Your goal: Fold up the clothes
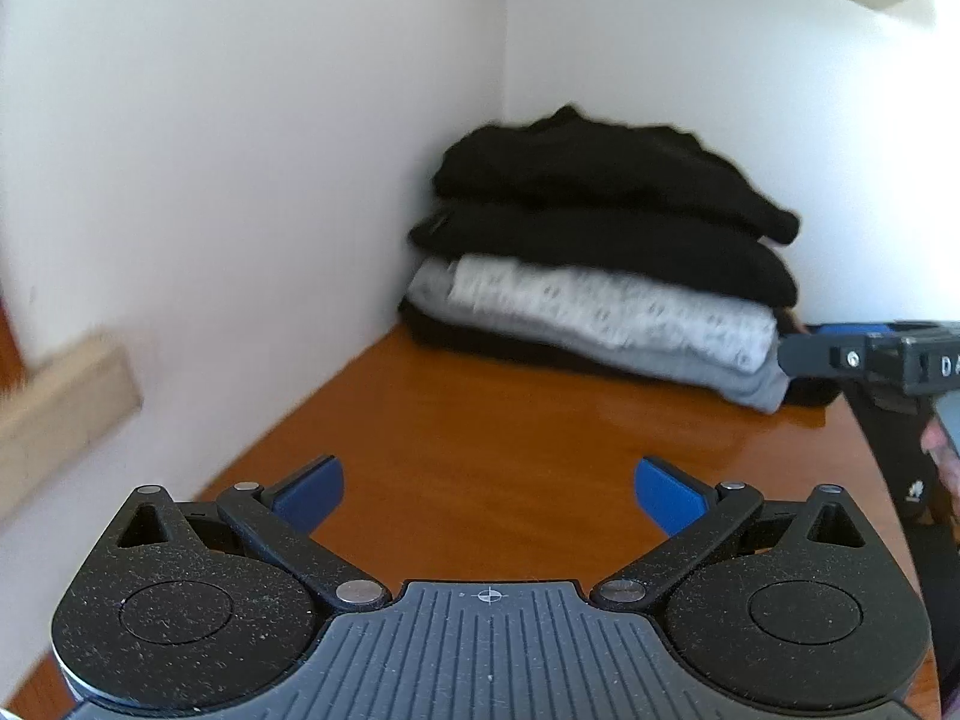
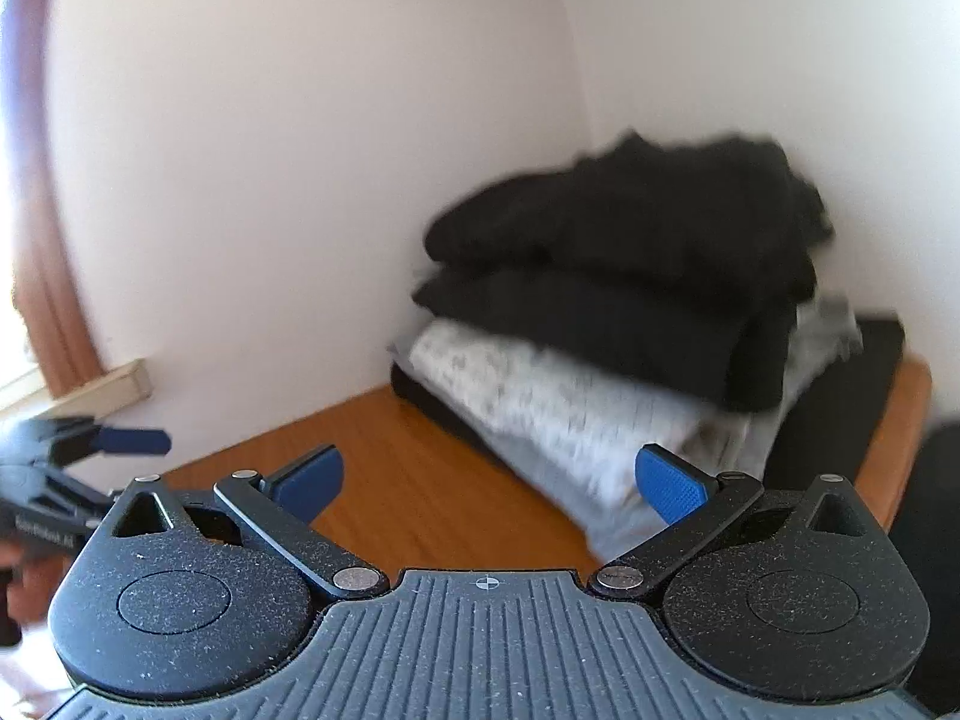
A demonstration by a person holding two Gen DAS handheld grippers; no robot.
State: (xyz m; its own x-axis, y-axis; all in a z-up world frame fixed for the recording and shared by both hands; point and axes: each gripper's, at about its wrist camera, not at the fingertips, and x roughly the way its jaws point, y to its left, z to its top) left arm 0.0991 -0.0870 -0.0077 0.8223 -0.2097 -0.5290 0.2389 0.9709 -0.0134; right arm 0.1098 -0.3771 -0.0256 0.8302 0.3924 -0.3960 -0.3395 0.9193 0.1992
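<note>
Folded clothes stack [image 1: 600, 252] sits in the wall corner at the tabletop's [image 1: 480, 432] far end, around 1 o'clock from the left gripper [image 1: 489, 495]: 2 black garments [image 2: 624, 276] over a patterned white one [image 2: 540, 396]. The right gripper [image 2: 489, 483] sees it at 1 o'clock too. Both grippers' blue fingers [image 1: 666, 495] are spread wide, holding nothing

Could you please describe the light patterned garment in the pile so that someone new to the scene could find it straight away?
Start at the wooden table and follow it to the corner where the two white walls meet, where the stack of folded clothes sits. The patterned garment lies below the two black folded pieces, low in the stack. It is the only pale, speckled layer; a plain grey layer lies under it.
</note>
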